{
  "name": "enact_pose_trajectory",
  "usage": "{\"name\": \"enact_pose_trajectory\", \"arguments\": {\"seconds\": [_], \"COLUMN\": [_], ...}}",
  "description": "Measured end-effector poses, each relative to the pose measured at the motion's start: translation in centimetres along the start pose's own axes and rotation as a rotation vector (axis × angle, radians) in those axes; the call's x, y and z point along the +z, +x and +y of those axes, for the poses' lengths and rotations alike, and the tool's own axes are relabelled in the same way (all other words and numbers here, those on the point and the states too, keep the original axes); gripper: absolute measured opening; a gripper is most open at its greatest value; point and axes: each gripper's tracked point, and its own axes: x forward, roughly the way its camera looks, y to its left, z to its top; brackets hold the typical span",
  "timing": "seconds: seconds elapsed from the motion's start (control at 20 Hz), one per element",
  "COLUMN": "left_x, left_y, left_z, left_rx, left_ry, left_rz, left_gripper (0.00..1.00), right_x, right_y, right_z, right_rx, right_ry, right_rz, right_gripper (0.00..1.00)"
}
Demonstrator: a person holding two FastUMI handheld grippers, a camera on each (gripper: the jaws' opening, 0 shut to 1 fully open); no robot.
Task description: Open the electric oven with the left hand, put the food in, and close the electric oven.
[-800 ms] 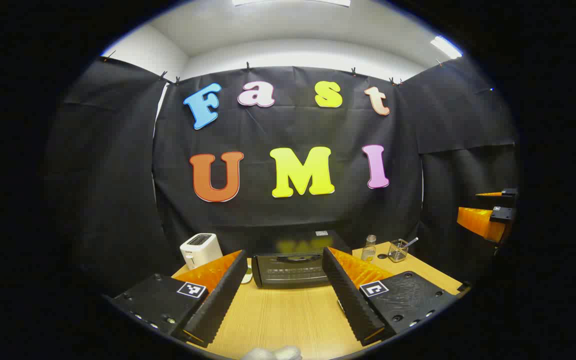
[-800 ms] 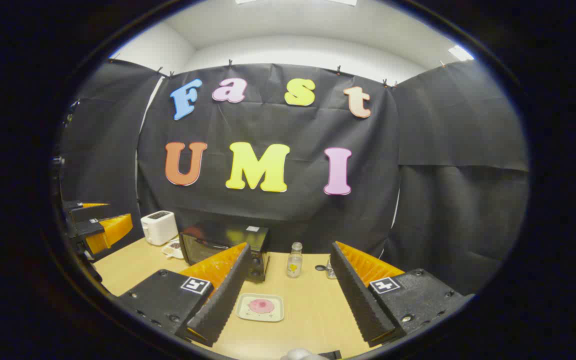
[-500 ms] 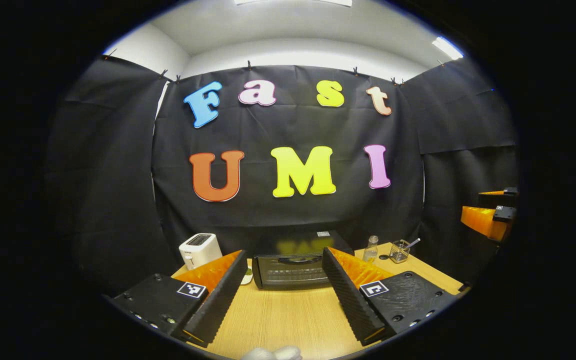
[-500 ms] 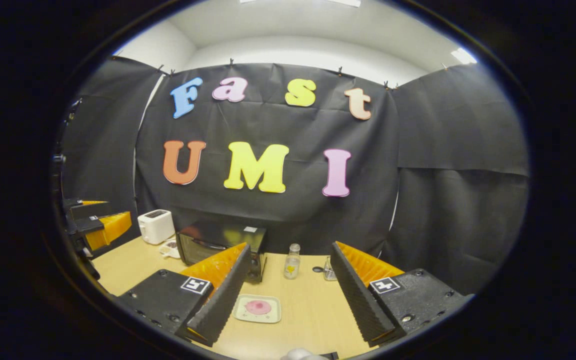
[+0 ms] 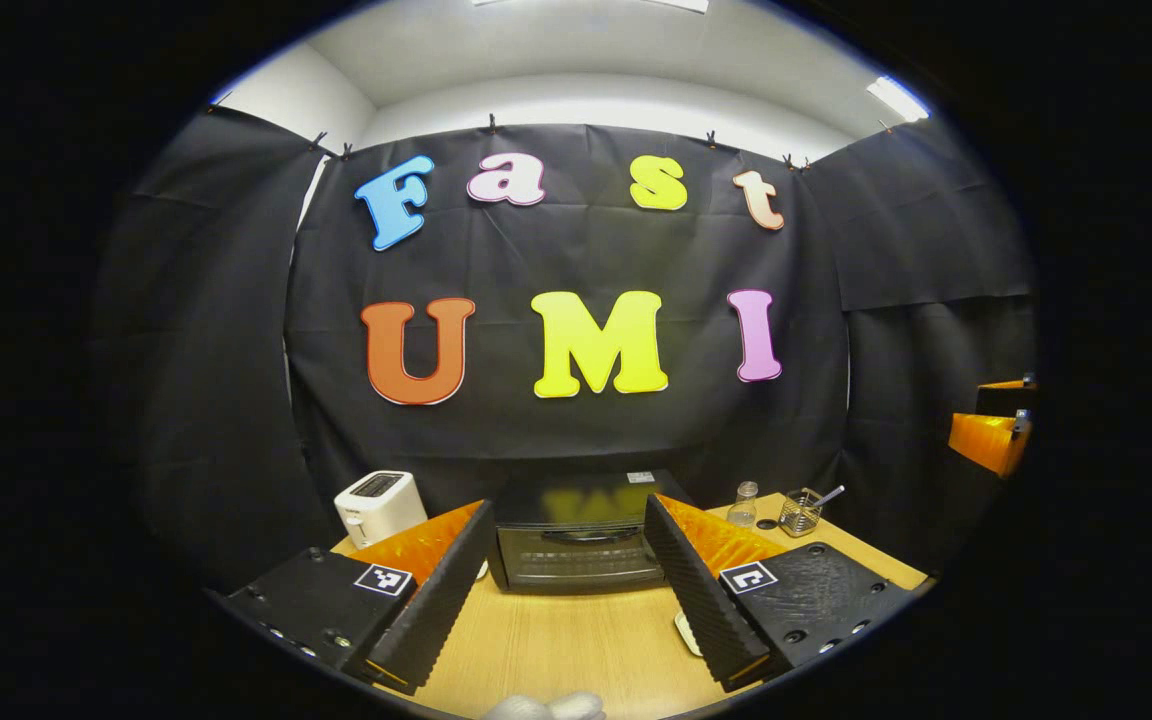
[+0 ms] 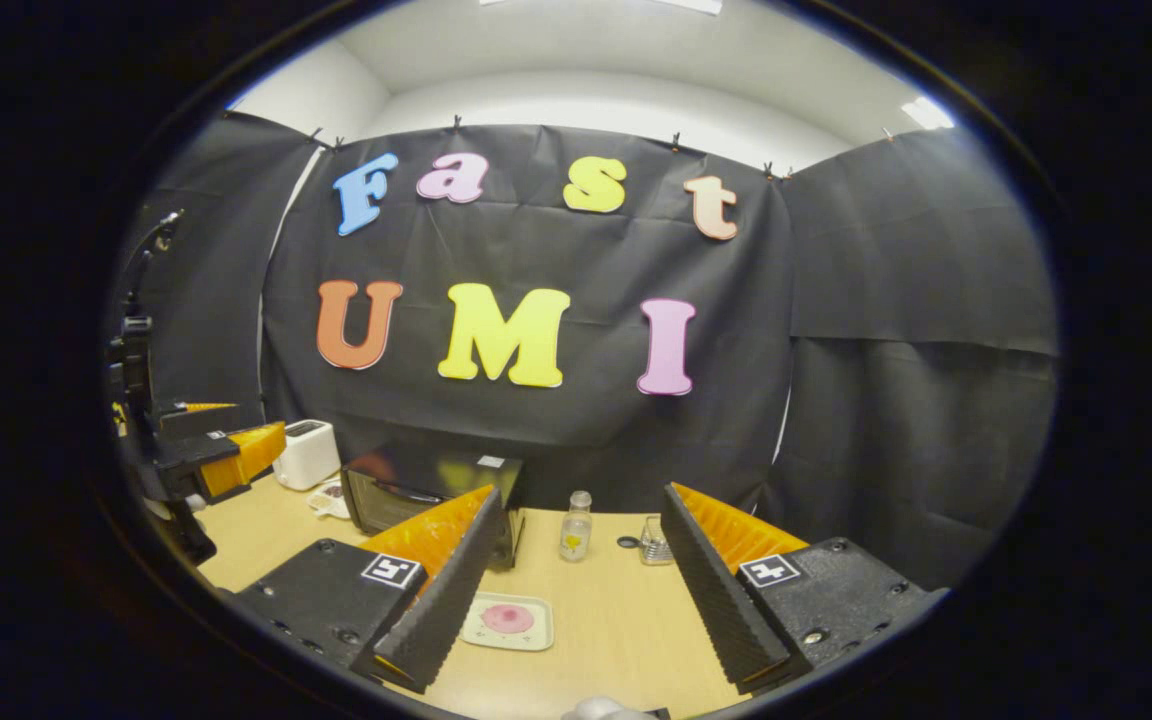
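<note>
A black electric oven (image 5: 581, 540) stands at the back of the wooden table (image 5: 576, 640), door shut, its handle (image 5: 591, 536) across the top of the door. My left gripper (image 5: 568, 515) is open and hangs in front of the oven, apart from it, with the oven between its fingers in the left gripper view. The food, a pink round piece on a white plate (image 6: 508, 620), lies on the table right of the oven (image 6: 416, 490). My right gripper (image 6: 581, 495) is open above and behind the plate. The left gripper (image 6: 226, 455) appears far left, the right gripper (image 5: 991, 435) far right.
A white toaster (image 5: 376, 505) stands left of the oven, with a small dish (image 6: 328, 498) between them. Right of the oven are a small glass bottle (image 6: 573, 530) and a wire holder (image 5: 801, 510) with a spoon. Black cloth walls close the table's back and sides.
The left gripper has moved nearer the oven, which now looks larger and more centred between its fingers. The right gripper has drifted slightly. Both stay open.
</note>
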Motion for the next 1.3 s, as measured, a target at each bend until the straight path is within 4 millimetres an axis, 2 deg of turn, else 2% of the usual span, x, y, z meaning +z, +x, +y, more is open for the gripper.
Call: {"name": "enact_pose_trajectory", "arguments": {"seconds": [0.15,0.3,0.6,0.75,1.0,1.15,1.25,1.3], "left_x": [-0.1,-1.3,-6.6,-9.3,-13.5,-15.0,-16.7,-16.1], "left_y": [3.5,7.4,15.9,18.8,21.4,22.1,21.7,22.0], "left_z": [-0.8,-1.9,-2.7,-2.4,-2.0,-2.3,-2.6,-2.5], "left_rx": [-0.010,-0.026,-0.020,-0.002,0.013,-0.008,-0.015,-0.018], "left_ry": [-0.010,-0.025,-0.038,-0.031,-0.019,0.006,0.009,0.030], "left_rz": [-0.016,-0.008,0.052,0.089,0.179,0.208,0.262,0.230], "left_gripper": [0.96,0.96,0.96,0.96,0.96,0.96,0.96,0.98], "right_x": [-0.1,-0.3,-1.2,-2.0,-3.1,-3.4,-3.7,-3.6], "right_y": [0.2,0.3,-0.1,-0.7,-1.3,-1.1,-1.0,-0.9], "right_z": [-1.0,-2.3,-5.5,-6.7,-8.1,-8.2,-7.8,-7.6], "right_rx": [-0.019,-0.049,-0.132,-0.170,-0.214,-0.217,-0.210,-0.204], "right_ry": [-0.001,-0.003,-0.010,0.000,-0.001,0.010,0.018,0.021], "right_rz": [0.016,0.029,0.067,0.099,0.135,0.146,0.153,0.151], "right_gripper": [0.99,0.99,0.99,0.99,0.99,0.99,0.99,0.99]}}
